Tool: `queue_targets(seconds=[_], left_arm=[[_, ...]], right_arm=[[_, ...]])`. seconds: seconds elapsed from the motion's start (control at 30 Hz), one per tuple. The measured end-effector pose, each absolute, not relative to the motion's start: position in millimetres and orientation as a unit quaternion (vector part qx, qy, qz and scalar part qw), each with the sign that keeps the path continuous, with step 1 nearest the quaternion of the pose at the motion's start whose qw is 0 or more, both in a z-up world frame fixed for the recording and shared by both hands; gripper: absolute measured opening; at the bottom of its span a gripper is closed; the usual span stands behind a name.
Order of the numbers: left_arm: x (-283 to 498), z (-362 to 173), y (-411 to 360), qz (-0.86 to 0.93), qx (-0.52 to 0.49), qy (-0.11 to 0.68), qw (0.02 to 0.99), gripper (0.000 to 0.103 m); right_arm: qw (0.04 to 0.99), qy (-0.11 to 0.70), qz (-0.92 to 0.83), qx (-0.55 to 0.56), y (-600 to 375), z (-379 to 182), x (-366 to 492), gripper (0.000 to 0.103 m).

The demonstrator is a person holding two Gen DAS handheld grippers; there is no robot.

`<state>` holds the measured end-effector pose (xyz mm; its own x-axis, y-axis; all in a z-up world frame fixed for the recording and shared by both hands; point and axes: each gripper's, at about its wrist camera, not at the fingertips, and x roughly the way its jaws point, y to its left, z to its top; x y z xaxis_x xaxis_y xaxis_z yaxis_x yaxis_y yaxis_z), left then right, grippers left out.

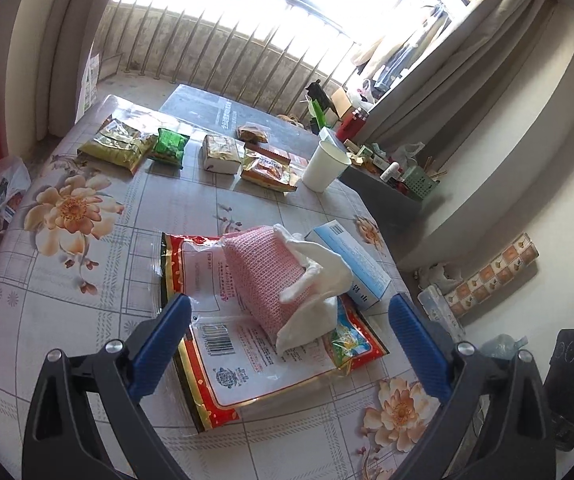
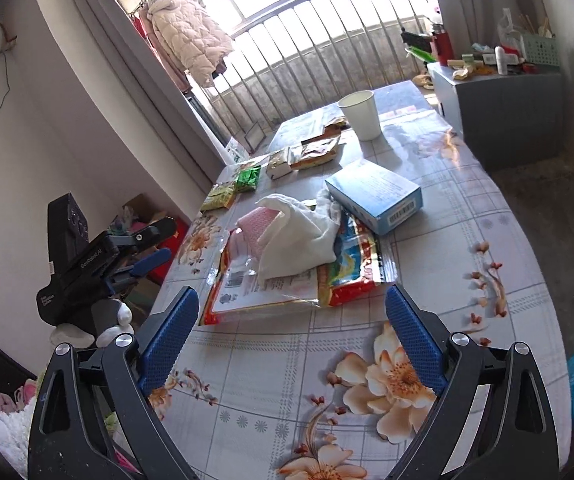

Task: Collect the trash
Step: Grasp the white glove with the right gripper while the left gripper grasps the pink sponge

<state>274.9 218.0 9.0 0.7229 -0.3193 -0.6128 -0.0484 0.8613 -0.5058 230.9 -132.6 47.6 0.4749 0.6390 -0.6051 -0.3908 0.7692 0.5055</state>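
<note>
Both tongs — left (image 1: 289, 312), right (image 2: 291, 306) — gape wide, empty, over the red wrapper (image 1: 247, 364).

a floral cloth is covering the tabletop (image 1: 87, 264). a padded beige coat (image 2: 189, 34) is hanging by the barred window (image 2: 319, 12). a grey cabinet (image 2: 507, 104) is standing beyond the tabletop, carrying a green basket (image 2: 541, 50) and a red flask (image 2: 443, 46). grey curtains (image 1: 467, 64) are hanging beside the window.
</note>
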Motion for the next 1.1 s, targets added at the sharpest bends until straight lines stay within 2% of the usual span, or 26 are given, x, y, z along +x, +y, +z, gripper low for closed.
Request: queue_targets(seconds=[0.27,0.53,0.63,0.7,0.8,1.1], left_arm=[[326,-14,223,-0.084,-0.313,0.411,0.852,0.094],[349,-28,221,-0.083,-0.316,0.428,0.842,0.093],[356,-37,222,-0.075,-0.327,0.441,0.832,0.091],[361,-43,223,-0.068,-0.338,0.448,0.825,0.090],[366,-49,222,-0.059,-0.345,0.456,0.818,0.088],[369,-52,214,-0.040,-0.332,0.468,0.818,0.085]], right_arm=[[0.806,0.491,0.273,0.186,-79,3,323,0.071],[0.775,0.542,0.256,0.202,-58,-39,358,0.051],[0.769,0.547,0.261,0.202,-59,-44,358,0.040],[0.765,0.552,0.263,0.205,-60,-47,359,0.023],[0.754,0.558,0.267,0.219,-65,-51,360,0.007],[0.755,0.532,0.296,0.244,-94,-27,330,0.004]])
